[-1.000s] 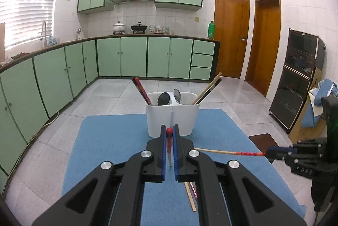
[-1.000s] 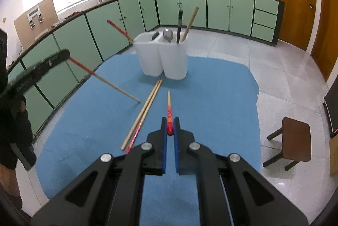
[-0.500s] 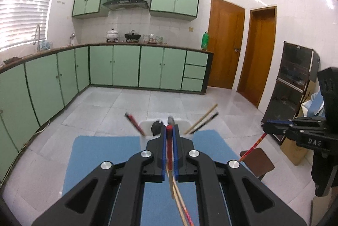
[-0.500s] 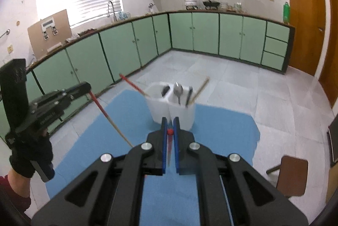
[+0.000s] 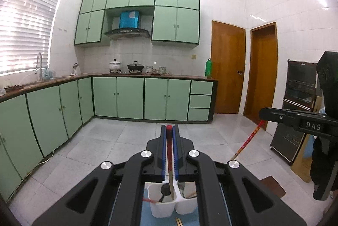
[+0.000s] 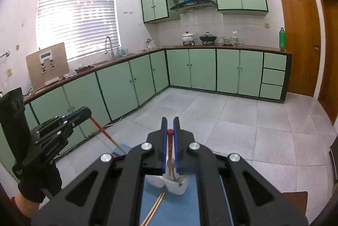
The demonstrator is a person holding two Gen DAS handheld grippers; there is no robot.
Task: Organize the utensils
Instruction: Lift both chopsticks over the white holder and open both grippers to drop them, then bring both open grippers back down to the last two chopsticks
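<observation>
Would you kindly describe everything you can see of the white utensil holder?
The holder is a white, plastic-looking tub with two rounded compartments joined side by side, standing upright on the blue mat. Both views catch it only through gaps under the grippers. A dark ladle and stick-like handles rest inside, and a spoon shows in one compartment. A pair of chopsticks lies on the mat just before it.
</observation>
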